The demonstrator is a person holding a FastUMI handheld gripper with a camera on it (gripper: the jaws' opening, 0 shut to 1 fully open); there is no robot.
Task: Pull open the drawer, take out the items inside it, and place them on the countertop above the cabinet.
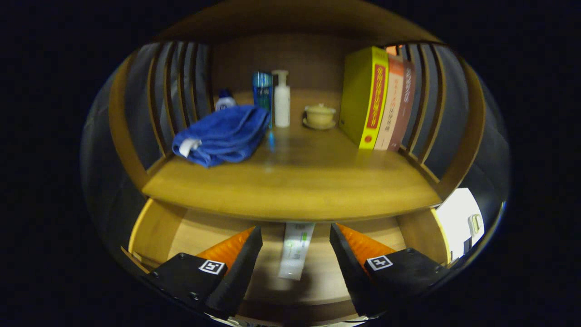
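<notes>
We held the gripper (296, 240) wide apart over the open wooden drawer (150, 227), a white-and-green tube (295, 250) lying between its fingers.

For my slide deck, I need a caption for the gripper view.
Open tool poised over a tube in the open drawer, below the countertop.

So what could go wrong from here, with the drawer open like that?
The gripper is open above a white tube lying in the drawer. The tube reaches back under the countertop, so lifting it straight up might knock that edge. Up top, the blue towel, bottles and books leave mainly the front free.
</notes>
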